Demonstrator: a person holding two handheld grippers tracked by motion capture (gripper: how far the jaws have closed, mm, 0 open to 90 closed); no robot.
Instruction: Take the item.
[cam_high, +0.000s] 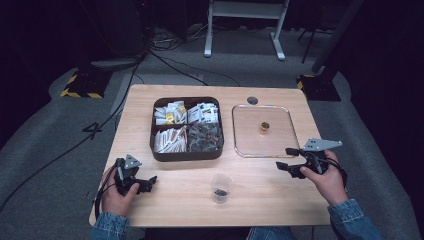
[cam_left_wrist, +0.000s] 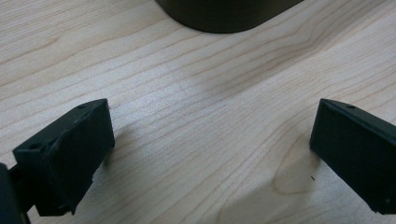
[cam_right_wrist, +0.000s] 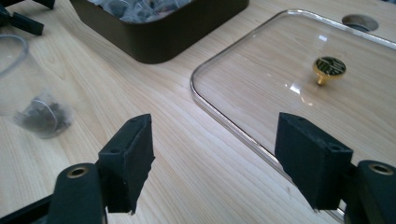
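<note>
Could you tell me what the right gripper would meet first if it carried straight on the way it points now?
Most likely the glass lid. The right gripper has open, empty jaws aimed at the lid's near rim, with bare table before it. Its height above the wood is hard to judge, so it might touch the table first.

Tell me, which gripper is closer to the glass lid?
Right. The right gripper sits just off the glass lid's near corner; the left gripper is beyond the brown box.
</note>
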